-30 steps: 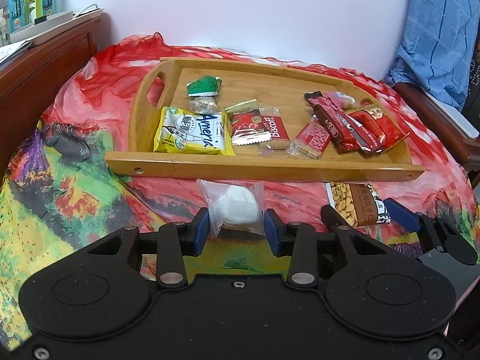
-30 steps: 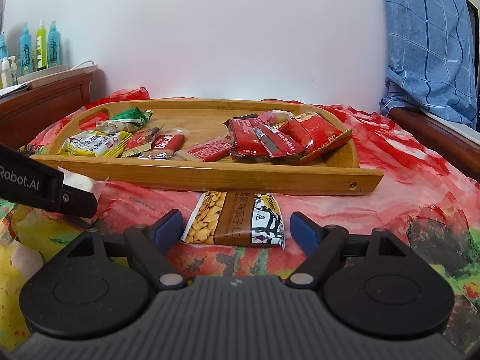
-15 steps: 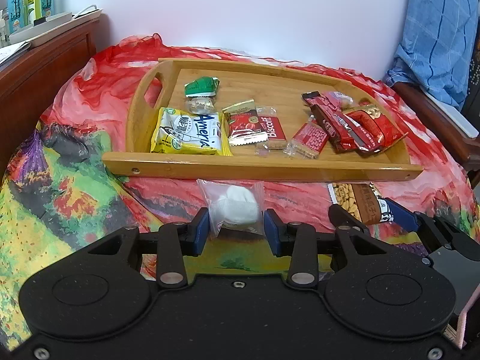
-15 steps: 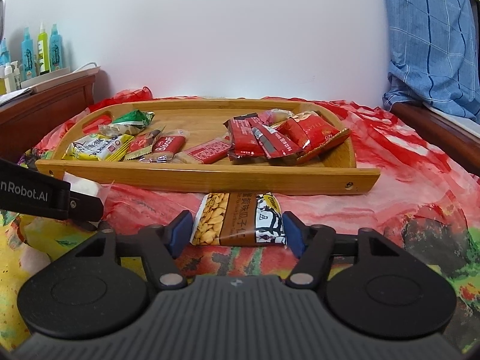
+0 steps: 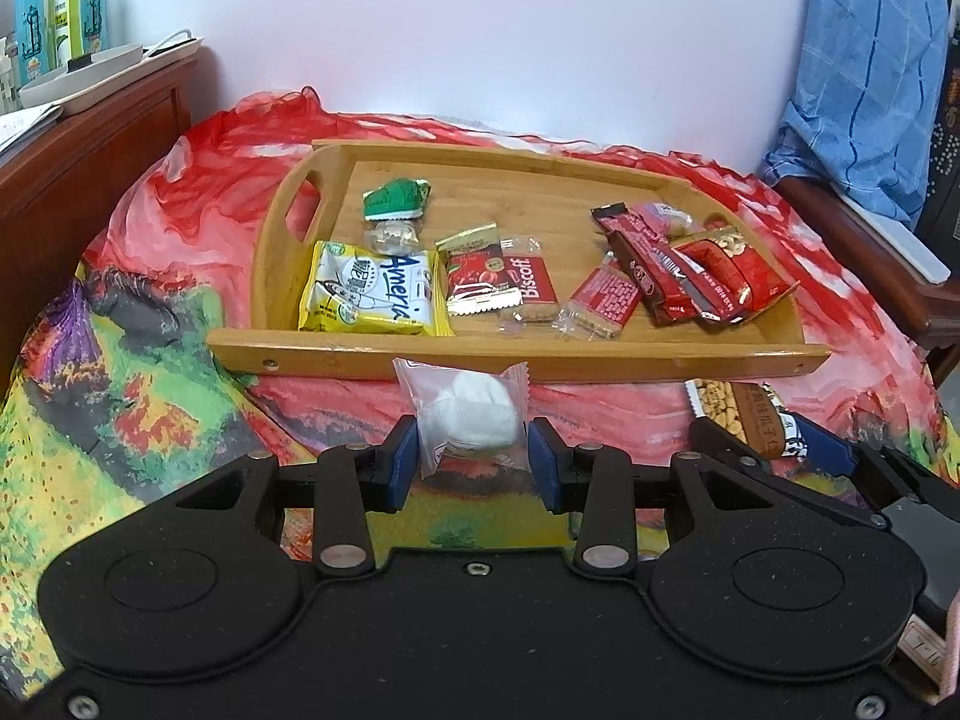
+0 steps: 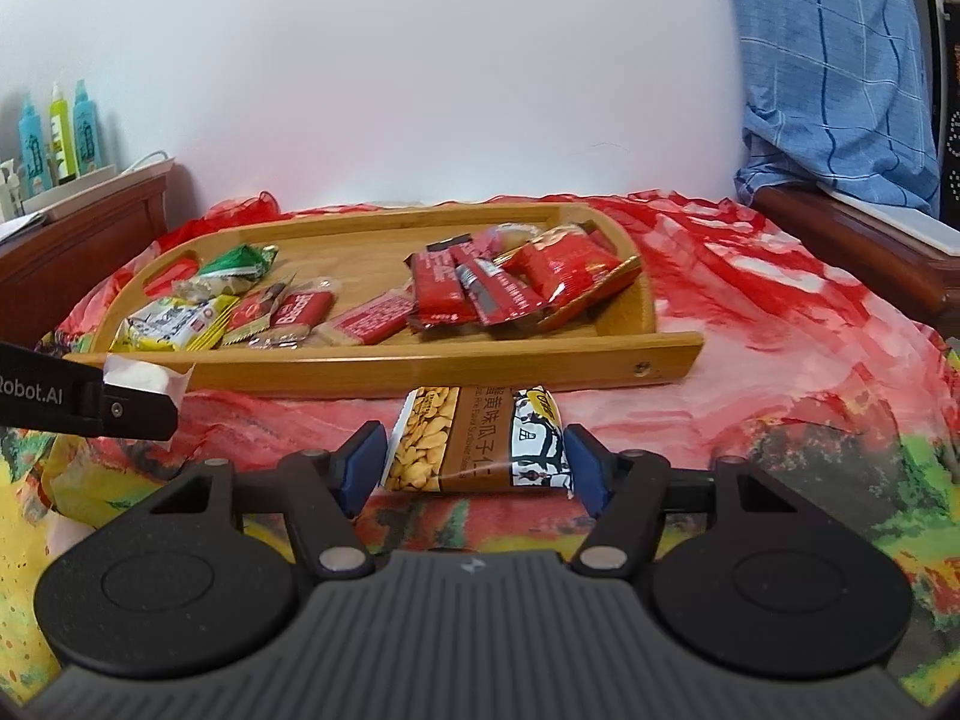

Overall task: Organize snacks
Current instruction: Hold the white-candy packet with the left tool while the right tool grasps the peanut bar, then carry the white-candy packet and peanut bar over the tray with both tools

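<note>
A wooden tray (image 5: 480,354) lies on the colourful cloth and holds several snack packets, among them a yellow bag (image 5: 372,291) and red bars (image 5: 690,276). My left gripper (image 5: 471,459) is shut on a clear packet with a white snack (image 5: 474,414), just in front of the tray's near rim. The right wrist view shows that white packet (image 6: 141,375) at the tip of the left gripper's finger. My right gripper (image 6: 474,462) is shut on a brown and yellow seed packet (image 6: 474,438), its pads pressing both side edges, in front of the tray (image 6: 420,369).
A dark wooden cabinet (image 5: 90,144) with bottles (image 5: 54,6) stands at the left. A wooden chair edge (image 5: 870,252) with blue checked fabric (image 5: 858,78) is at the right. A white wall rises behind the tray. Rumpled red cloth surrounds it.
The right gripper's jaws have closed from wide apart onto the seed packet, and the packet has risen a little with them. The left gripper still holds the white snack packet as before.
</note>
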`<state>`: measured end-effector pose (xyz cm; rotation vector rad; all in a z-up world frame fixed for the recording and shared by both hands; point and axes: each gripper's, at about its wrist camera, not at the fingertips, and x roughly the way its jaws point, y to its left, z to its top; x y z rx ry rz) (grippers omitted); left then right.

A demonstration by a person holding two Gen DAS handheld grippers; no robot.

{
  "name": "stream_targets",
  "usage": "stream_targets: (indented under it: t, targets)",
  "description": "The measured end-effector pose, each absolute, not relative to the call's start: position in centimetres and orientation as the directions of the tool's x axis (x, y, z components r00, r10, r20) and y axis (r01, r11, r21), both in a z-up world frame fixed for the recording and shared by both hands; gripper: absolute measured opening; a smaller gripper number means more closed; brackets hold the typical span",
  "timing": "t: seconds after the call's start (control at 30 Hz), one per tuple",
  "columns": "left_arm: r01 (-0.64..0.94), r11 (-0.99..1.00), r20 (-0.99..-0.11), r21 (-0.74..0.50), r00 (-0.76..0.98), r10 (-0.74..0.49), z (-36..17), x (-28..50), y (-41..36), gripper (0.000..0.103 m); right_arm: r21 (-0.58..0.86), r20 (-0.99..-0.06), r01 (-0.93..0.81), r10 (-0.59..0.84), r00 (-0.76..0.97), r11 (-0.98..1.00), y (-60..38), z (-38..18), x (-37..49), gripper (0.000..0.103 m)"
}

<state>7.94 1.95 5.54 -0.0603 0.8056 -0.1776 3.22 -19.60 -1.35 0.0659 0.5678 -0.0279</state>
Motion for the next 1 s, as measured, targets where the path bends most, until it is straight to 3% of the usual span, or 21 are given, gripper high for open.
stream_targets:
  t: [1.0]
  targets:
    - [0.185,0.978,-0.635,-0.099,0.745,-0.205,10.3,9.2,0.7,0.037,0.097,-0.474,0.040,0.010,0.880,0.994,-21.4,4.4,4.2,0.067]
